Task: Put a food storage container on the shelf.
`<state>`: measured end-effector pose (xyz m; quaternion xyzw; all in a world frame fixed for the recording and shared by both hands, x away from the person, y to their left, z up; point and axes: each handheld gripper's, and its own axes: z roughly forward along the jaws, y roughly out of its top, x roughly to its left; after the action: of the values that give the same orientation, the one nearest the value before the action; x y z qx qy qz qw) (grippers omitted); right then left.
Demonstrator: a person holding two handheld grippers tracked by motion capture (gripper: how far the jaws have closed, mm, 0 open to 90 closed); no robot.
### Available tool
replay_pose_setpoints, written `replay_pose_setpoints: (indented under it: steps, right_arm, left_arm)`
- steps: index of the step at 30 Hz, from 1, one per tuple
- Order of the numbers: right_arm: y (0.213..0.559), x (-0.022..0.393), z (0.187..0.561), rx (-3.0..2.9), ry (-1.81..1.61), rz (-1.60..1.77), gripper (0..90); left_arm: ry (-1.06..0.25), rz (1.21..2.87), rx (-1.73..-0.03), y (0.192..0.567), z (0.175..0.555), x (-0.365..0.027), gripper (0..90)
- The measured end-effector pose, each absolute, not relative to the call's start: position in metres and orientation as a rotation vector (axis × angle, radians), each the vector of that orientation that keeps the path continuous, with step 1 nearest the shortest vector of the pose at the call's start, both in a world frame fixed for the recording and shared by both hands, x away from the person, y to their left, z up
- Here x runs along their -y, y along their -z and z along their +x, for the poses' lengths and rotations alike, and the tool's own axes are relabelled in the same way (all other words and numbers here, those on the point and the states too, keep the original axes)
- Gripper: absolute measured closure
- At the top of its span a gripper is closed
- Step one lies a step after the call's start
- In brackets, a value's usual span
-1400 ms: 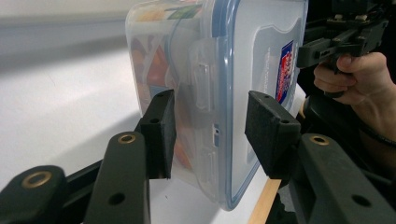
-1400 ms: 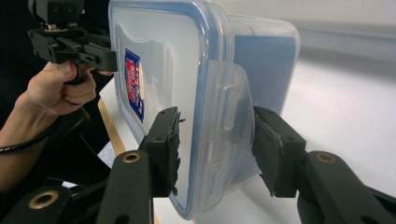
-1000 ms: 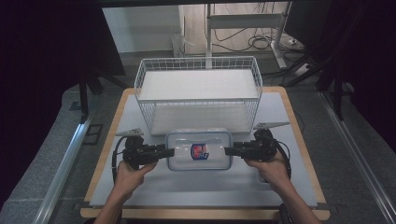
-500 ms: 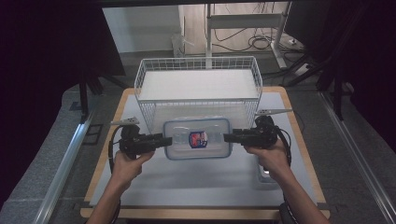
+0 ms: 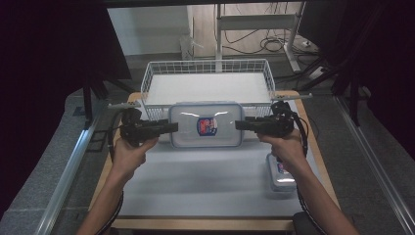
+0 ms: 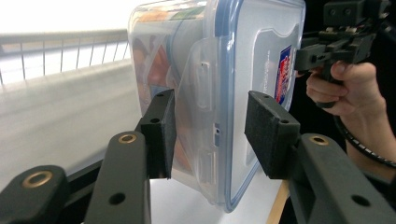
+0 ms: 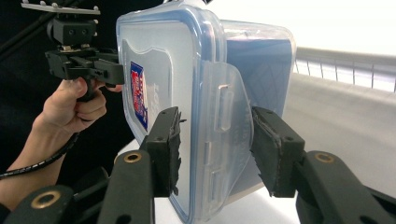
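Two grippers carry one box between them. In the high view your left gripper (image 5: 169,128) and right gripper (image 5: 241,125) each pinch a short end of the box (image 5: 205,124), which hangs level above the worktop (image 5: 195,181), just before the near wall of the wire basket (image 5: 208,88). Holding both ends keeps a wide, lidded box flat, and I judge you mean to set it into the basket. A smaller box (image 5: 281,171) lies on the worktop under your right forearm.

In the left gripper view the fingers (image 6: 161,130) are clamped on the box's end, one pad on the bottom side, the other on the lid, with the side latch between them. The box is clear plastic with a blue-rimmed lid and a red and blue label; something orange shows dimly through the wall.

In the right gripper view the fingers (image 7: 168,149) clamp the opposite end the same way, astride its latch. The lid sits shut all round, and the far hand (image 7: 70,112) holds its gripper level.
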<state>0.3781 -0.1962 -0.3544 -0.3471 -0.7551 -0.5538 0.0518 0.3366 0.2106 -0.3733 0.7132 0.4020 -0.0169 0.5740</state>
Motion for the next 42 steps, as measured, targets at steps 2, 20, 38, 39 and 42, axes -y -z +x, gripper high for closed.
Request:
replay_pose_setpoints:
  steps: [2, 20, 38, 39, 42]
  right_arm:
    - [0.351, 0.196, 0.380, 2.297, 1.689, -1.053, 53.7]
    - [0.302, 0.188, 0.426, 2.259, 1.744, -1.102, 53.5]
    - [0.294, 0.185, 0.463, 2.195, 1.740, -1.189, 53.0]
    - [0.294, 0.184, 0.465, 2.193, 1.736, -1.193, 53.0]
    - [0.297, 0.183, 0.471, 2.186, 1.723, -1.203, 52.8]
  left_arm:
    - [0.046, 1.663, -0.937, 0.368, 0.342, -0.212, 54.9]
    - [0.054, 1.645, -0.956, 0.319, 0.392, -0.220, 54.9]
    - [0.073, 1.599, -1.017, 0.311, 0.432, -0.221, 54.4]
    - [0.070, 1.600, -1.019, 0.311, 0.434, -0.221, 54.4]
    - [0.072, 1.596, -1.029, 0.313, 0.438, -0.221, 54.3]
